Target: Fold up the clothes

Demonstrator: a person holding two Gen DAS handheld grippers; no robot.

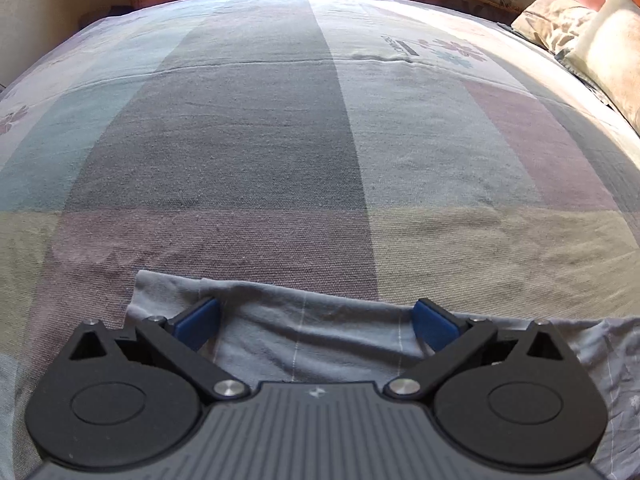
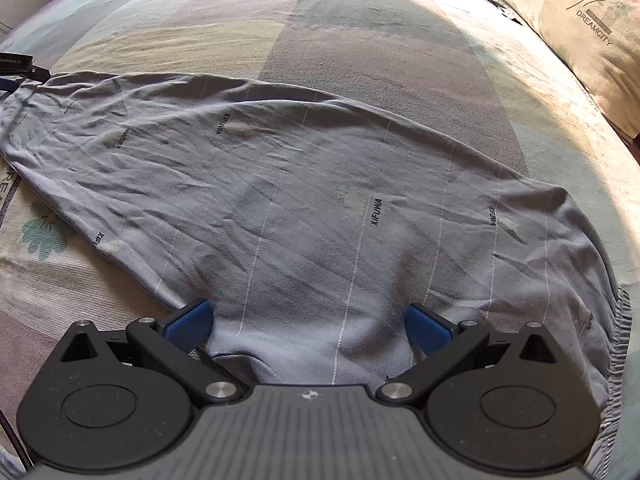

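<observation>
A grey-blue garment (image 2: 300,184) with thin white stripes and small dark lettering lies spread flat and wrinkled across the bed. Its elastic waistband (image 2: 618,340) is at the right, and it tapers toward the far left. My right gripper (image 2: 308,322) is open over the garment's near edge, with its blue pads (image 2: 188,324) wide apart and cloth lying between them. My left gripper (image 1: 316,322) is also open, low over an edge of the same garment (image 1: 320,344). Part of the left gripper (image 2: 16,68) shows at the garment's far left end in the right wrist view.
The bed carries a patchwork sheet (image 1: 260,140) in grey, teal, mauve and beige with flower prints. Pillows (image 1: 600,40) lie along the right side, one of them printed (image 2: 580,32). A wall and curtains stand beyond the far edge of the bed.
</observation>
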